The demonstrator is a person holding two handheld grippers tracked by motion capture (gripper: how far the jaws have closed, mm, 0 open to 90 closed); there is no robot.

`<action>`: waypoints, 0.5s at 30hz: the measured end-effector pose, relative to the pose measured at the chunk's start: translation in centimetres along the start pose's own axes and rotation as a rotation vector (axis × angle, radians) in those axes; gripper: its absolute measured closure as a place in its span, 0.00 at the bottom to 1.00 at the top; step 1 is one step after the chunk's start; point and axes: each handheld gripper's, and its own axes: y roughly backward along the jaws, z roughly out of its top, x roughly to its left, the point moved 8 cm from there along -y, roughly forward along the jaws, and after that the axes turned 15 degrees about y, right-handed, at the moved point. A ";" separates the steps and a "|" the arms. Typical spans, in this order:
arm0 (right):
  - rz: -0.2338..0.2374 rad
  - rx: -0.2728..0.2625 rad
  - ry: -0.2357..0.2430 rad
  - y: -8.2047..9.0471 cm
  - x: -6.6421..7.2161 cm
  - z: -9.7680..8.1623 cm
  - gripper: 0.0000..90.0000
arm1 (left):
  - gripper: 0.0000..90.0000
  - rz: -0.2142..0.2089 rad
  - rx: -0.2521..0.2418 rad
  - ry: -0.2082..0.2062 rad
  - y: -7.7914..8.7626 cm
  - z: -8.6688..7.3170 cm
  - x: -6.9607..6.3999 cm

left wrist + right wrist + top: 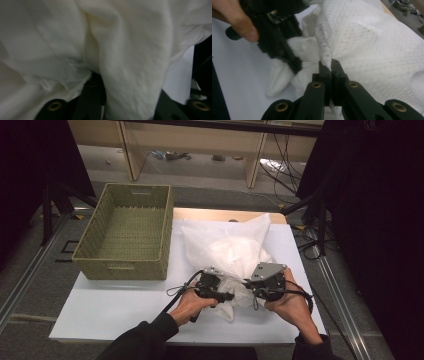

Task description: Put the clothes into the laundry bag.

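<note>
While the right gripper (330, 65) stood clamped on a fold of the white mesh laundry bag (235, 251) near the table's (115, 307) front edge, the left gripper (226, 296) pinched white cloth (130, 75) at the bag's mouth; woven basket (127, 232) at left edge.

A white tabletop (115, 310) stands on a grey floor (30, 285). Beyond its far edge is a pale wooden shelf unit (195, 145) with cables (282, 170) on the floor beside it. Black drapes (380, 220) hang at the right, darkness at the left. A metal rail (25, 275) runs along the left.
</note>
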 end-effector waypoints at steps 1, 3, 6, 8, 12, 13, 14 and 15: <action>-0.005 -0.005 0.036 0.2 -0.1 0.0 1.00 | 0.89 0.001 -0.010 -0.002 0.2 0.5 -0.3; 0.014 -0.021 0.023 0.7 0.4 0.4 1.00 | 0.91 -0.009 -0.081 0.029 1.0 2.4 -1.4; 0.001 -0.051 0.025 2.1 0.4 1.1 1.00 | 0.92 0.014 -0.198 0.066 2.0 5.2 -1.6; 0.006 -0.063 0.022 2.7 0.7 1.4 1.00 | 0.92 0.032 -0.242 0.093 1.6 6.4 -0.8; 0.025 -0.037 0.022 1.8 1.3 0.8 1.00 | 0.89 0.136 -0.264 0.121 -1.0 6.7 2.6; 0.030 -0.026 0.019 1.4 1.4 0.5 1.00 | 0.87 0.150 -0.270 0.123 -1.4 6.5 3.2; 0.031 -0.009 0.017 1.0 1.4 0.2 1.00 | 0.85 0.141 -0.266 0.129 -1.7 6.3 3.4; 0.016 -0.012 0.018 0.5 1.2 -0.1 1.00 | 0.81 0.125 -0.239 0.120 -1.7 6.0 3.4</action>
